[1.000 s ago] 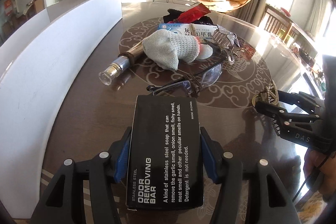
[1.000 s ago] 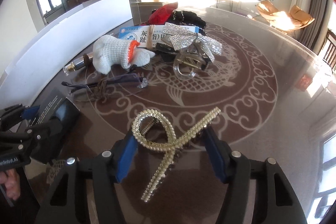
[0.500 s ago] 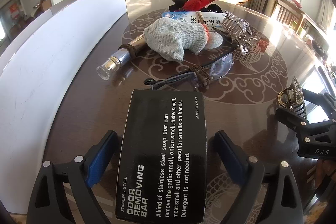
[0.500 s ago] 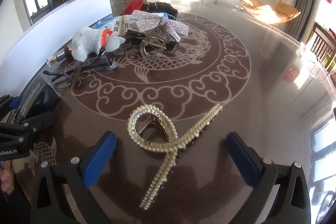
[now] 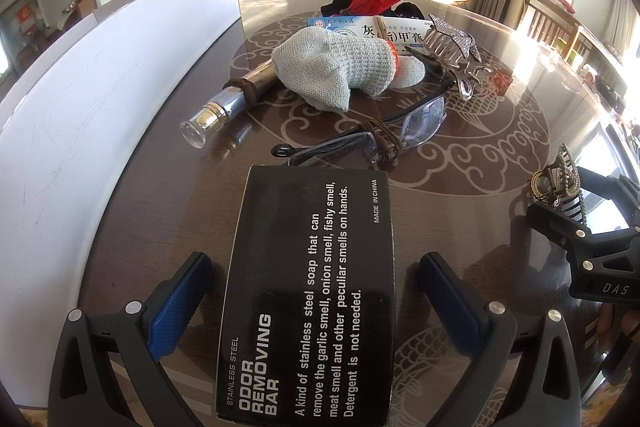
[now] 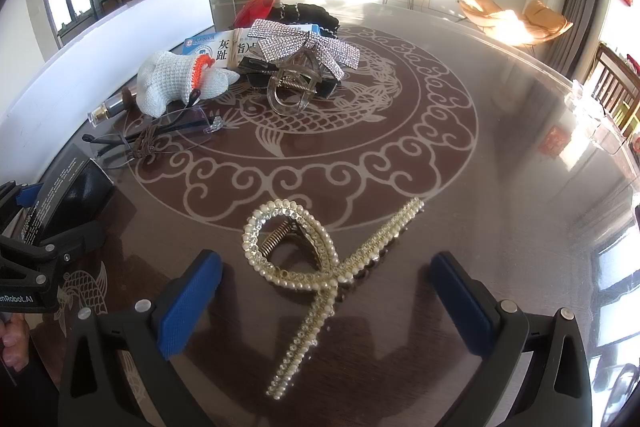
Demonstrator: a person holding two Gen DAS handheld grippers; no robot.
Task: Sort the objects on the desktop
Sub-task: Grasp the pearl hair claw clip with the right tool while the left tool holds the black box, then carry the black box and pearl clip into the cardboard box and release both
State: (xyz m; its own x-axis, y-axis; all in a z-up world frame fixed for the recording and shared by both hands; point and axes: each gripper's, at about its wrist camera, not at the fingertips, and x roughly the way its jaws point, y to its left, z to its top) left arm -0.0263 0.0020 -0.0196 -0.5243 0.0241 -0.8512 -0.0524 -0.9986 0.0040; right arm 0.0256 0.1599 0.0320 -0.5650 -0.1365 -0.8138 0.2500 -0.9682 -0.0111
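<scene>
Left gripper (image 5: pixel 312 301): two matte black plastic fingers (image 5: pixel 116 351), each a hollow triangular frame. A blue ribbed pad (image 5: pixel 176 301) lines the inner face of each finger. Two round silver screw heads (image 5: pixel 133 307) sit on the top of each finger, just behind the pad.

Right gripper (image 6: pixel 326 301): the same build, with black frame fingers (image 6: pixel 532 351), blue textured pads (image 6: pixel 188 303) and paired silver screws (image 6: pixel 508 305).

Seen from the side in the opposite camera, each black body carries white lettering: "DAS" on the right unit, "enRobot.AI" on the left. A thin black cable (image 5: pixel 624 359) hangs below the right unit.
</scene>
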